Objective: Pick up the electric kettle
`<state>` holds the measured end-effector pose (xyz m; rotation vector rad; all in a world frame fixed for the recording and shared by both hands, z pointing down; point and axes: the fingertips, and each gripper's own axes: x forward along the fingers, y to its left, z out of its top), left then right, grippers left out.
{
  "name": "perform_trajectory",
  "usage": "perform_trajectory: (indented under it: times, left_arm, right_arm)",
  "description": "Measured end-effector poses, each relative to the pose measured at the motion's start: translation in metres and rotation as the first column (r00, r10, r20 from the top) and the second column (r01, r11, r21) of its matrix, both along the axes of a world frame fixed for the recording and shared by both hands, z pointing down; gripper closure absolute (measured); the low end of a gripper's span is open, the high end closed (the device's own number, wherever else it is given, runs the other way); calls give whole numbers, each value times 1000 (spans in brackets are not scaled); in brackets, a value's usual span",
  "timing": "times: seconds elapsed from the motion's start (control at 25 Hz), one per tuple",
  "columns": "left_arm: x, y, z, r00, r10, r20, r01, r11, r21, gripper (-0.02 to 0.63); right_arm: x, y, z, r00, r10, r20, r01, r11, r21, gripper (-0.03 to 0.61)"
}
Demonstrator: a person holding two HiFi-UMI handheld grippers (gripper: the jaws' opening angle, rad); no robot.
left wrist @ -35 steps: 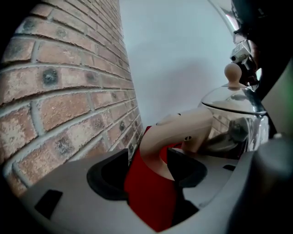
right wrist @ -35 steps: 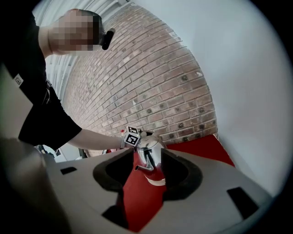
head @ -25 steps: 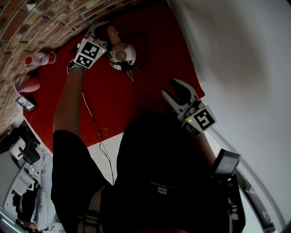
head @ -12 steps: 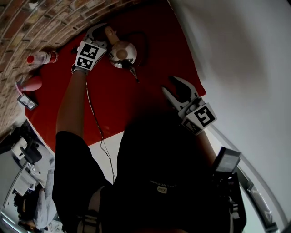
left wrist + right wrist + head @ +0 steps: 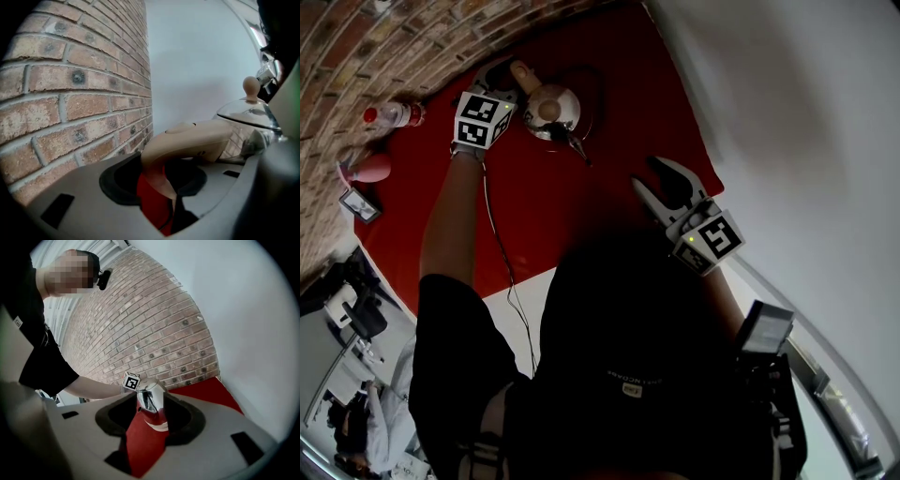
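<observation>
While the right tool (image 5: 649, 178) hovers spread, the outstretched left tool (image 5: 508, 77) pinches the kettle handle (image 5: 187, 140).

head view: down; left gripper view: near kettle (image 5: 197, 138); right gripper view: farther

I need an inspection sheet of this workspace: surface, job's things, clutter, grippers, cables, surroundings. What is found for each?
Surface: red table.
Job's things: electric kettle, lid on, beige handle.
Clutter: bottle, pink object, small framed item, all near the brick wall.
Grippers: left gripper shut on the handle; right gripper open, empty, apart from the kettle.
Cables: thin cable along the left arm; dark loop beside the kettle, perhaps its cord.
Surroundings: brick wall, white wall.
</observation>
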<state>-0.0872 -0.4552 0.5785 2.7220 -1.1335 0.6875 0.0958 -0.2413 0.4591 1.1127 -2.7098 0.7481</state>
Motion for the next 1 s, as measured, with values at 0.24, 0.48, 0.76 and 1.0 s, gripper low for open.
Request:
perform_trajectory:
  times: [0.24, 0.48, 0.76, 1.0]
  left_arm:
    - [-3, 4, -23, 998, -33, -46, 32, 999, -10, 454]
    - [-14, 11, -47, 995, -86, -50, 85, 996, -20, 451]
    - [-31, 27, -83, 981, -184, -63, 182, 983, -37, 449]
    - [-45, 51, -114, 955, -284, -87, 282, 959, -39, 449]
  right_arm:
    - [4, 0, -3, 1000, 12, 14, -12, 1000, 15, 397]
    - [8, 7, -13, 999, 12, 39, -14, 999, 50, 400]
    - [7, 12, -17, 998, -21, 51, 16, 996, 85, 400]
    - [-2, 15, -15, 995, -60, 83, 51, 993, 103, 400]
